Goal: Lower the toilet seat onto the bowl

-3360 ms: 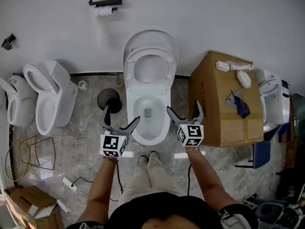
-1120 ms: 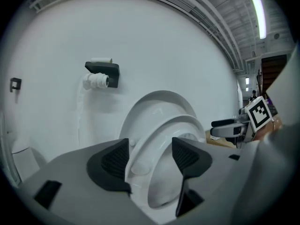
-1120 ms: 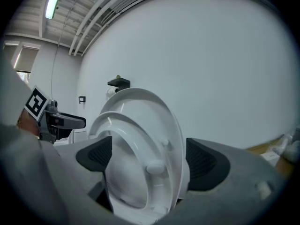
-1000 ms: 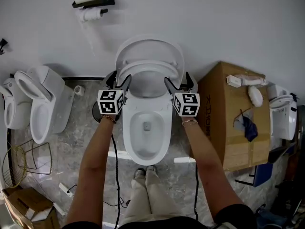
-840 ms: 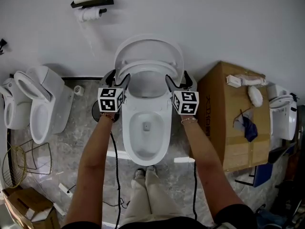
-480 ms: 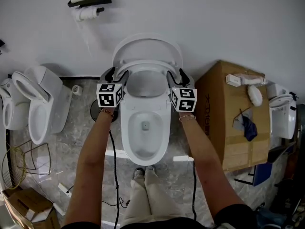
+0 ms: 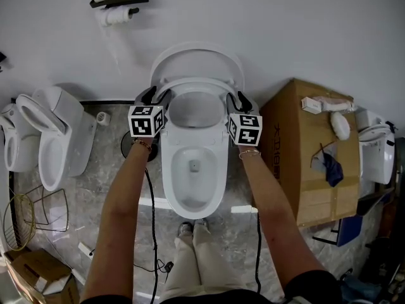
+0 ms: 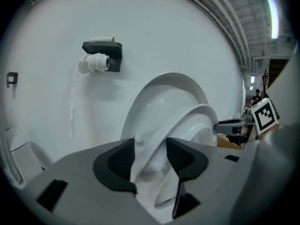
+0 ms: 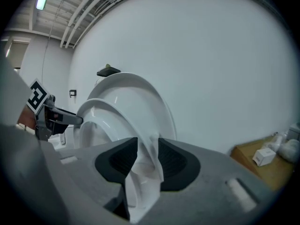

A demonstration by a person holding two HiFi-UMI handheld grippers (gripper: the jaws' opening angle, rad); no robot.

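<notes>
The seat (image 7: 198,82) stands near upright at frame centre, tipped a little off the lid (image 7: 197,53) behind it. It should swing about a left-to-right axis. The left claw (image 7: 150,95) and right claw (image 7: 238,98) have just been closing, and each pinches one side rim of the seat, equally near. The bowl (image 7: 193,209) lies lower in frame, toward the person. The path down looks open, though the box (image 7: 297,138) sits close at right.
</notes>
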